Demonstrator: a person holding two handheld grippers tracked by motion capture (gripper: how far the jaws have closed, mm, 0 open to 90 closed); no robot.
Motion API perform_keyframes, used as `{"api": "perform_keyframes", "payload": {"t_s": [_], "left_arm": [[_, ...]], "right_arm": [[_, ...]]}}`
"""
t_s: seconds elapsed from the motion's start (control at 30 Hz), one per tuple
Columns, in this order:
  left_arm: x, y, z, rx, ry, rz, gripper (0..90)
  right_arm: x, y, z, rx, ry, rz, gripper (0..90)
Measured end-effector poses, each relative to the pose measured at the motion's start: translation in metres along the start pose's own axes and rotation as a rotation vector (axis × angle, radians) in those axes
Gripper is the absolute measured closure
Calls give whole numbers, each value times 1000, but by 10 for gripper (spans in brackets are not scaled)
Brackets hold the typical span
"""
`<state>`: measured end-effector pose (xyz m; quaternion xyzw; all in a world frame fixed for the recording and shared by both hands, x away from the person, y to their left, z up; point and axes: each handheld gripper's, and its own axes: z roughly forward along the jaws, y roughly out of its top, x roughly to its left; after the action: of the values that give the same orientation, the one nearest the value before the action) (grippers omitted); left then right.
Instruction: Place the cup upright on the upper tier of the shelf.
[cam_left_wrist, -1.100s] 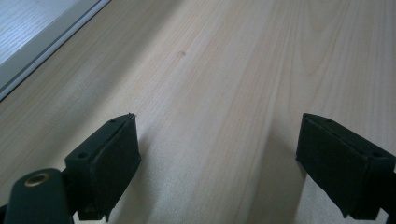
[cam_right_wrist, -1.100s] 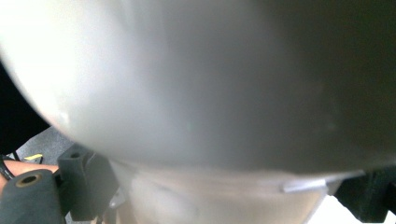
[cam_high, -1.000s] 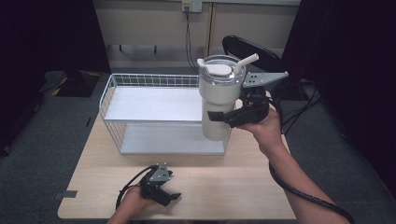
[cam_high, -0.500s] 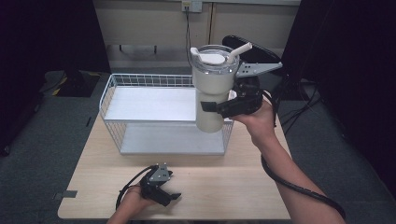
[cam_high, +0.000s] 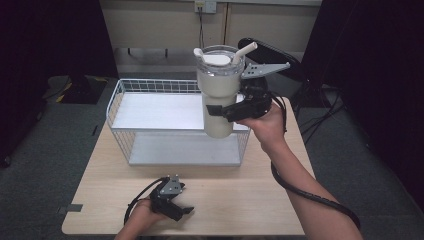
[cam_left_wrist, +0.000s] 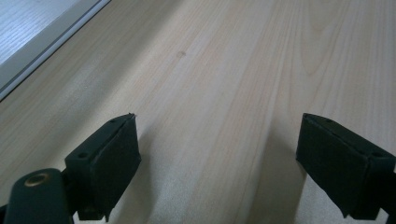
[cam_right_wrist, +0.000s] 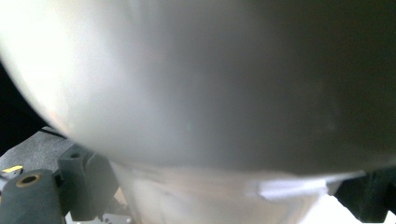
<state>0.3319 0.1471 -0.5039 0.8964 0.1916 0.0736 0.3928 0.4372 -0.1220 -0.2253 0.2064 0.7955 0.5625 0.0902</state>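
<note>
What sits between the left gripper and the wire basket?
Nothing: in the high view, bare table separates the left gripper from the wire basket.

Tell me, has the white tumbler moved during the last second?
Yes. Held in the right claw, the tumbler has shifted left and up against the wire basket, now over its right end.

Bench (cam_high: 240, 200) front bare beside left claw (cam_high: 181, 214); wire basket (cam_high: 150, 115) blocks rear; tumbler (cam_high: 218, 95) held above its right end.
</note>
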Motion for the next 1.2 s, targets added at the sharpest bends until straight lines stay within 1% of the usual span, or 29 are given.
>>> {"api": "perform_keyframes", "payload": {"t_s": [0.27, 0.4, 0.53, 0.73, 0.87, 0.93, 1.2], "left_arm": [[0, 0, 0, 0, -2, -5, 125], [0, 0, 0, 0, -2, -5, 125], [0, 0, 0, 5, -2, 1, 125], [0, 0, 0, 0, -2, -4, 125], [0, 0, 0, 4, -2, 1, 125], [0, 0, 0, 4, -1, 1, 125], [0, 0, 0, 5, -2, 1, 125]], "right_arm": [[-3, 4, 8, -6, -19, 2, 95], [-5, 6, 12, -27, -33, 10, 95], [-7, 9, 17, -23, -37, 17, 95], [-9, 11, 24, -21, -59, 3, 95], [-11, 12, 27, -31, -59, 14, 95], [-14, 12, 31, -25, -82, 6, 95], [-18, 12, 40, -18, -100, 4, 95]]}}
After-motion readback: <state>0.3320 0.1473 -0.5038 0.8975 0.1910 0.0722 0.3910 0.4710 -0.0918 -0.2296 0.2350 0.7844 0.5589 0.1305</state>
